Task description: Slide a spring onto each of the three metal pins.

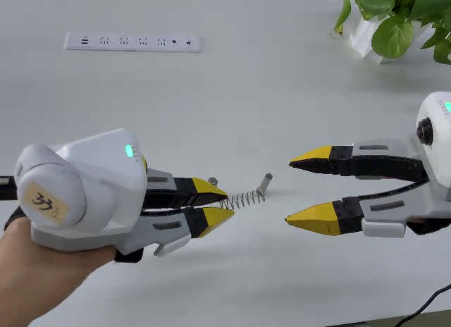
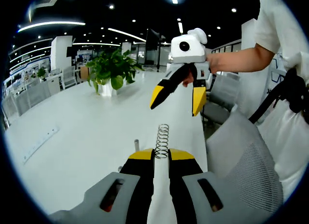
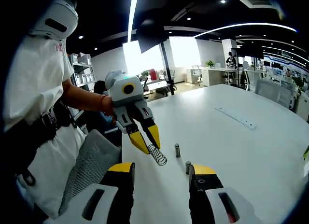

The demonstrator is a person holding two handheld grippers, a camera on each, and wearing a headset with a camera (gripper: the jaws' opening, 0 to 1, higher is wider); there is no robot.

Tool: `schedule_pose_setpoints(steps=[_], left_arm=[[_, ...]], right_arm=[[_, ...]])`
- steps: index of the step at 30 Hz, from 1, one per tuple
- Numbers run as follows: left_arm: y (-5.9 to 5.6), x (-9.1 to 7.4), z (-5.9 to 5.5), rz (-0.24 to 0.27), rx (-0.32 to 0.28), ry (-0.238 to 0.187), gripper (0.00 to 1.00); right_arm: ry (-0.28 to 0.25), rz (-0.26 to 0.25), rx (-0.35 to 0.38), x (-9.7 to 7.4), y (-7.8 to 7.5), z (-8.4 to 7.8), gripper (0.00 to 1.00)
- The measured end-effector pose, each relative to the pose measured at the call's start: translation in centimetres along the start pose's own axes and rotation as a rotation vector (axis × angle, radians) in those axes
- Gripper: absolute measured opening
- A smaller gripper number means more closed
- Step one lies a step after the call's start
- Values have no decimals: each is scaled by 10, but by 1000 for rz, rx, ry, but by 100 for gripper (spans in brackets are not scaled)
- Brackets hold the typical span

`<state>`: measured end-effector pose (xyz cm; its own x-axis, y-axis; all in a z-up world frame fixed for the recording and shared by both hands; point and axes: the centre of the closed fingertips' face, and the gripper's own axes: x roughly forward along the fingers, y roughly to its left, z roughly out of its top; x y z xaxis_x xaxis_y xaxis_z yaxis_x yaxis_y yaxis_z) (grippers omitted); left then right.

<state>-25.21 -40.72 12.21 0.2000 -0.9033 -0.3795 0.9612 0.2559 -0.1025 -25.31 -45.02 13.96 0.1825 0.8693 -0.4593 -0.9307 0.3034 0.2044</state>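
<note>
Nearest the front edge of the worktop (image 1: pixel 232 94), the left gripper (image 1: pixel 228 204) is clamped on one spring (image 1: pixel 244 198). The spring's long axis lies level, in line with the jaws, and its free end points toward the right gripper (image 1: pixel 289 191), whose jaws are spread wide. Two pins stand on the worktop just behind the spring: one pin (image 1: pixel 266 182) at its free end, a second pin (image 1: pixel 212 180) by the left gripper's tips. Along the far edge lies one power strip (image 1: pixel 132 41), and at the far right corner stands one potted plant (image 1: pixel 394 20).

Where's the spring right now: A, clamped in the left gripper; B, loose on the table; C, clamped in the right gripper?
A: the spring juts from the shut jaws of the left gripper, while the right gripper stands open and empty.
</note>
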Motion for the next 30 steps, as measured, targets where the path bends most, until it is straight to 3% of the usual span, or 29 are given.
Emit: schedule_pose_setpoints(steps=[8, 21, 30], left_arm=[[-7, -4, 21, -21, -1, -73, 7], [-11, -9, 33, -41, -23, -128, 7], [-12, -10, 33, -53, -26, -135, 7]], right_arm=[[-32, 64, 19, 7, 11, 17, 29], [-62, 114, 52, 5, 19, 27, 13], [-72, 126, 60, 5, 21, 30, 8]])
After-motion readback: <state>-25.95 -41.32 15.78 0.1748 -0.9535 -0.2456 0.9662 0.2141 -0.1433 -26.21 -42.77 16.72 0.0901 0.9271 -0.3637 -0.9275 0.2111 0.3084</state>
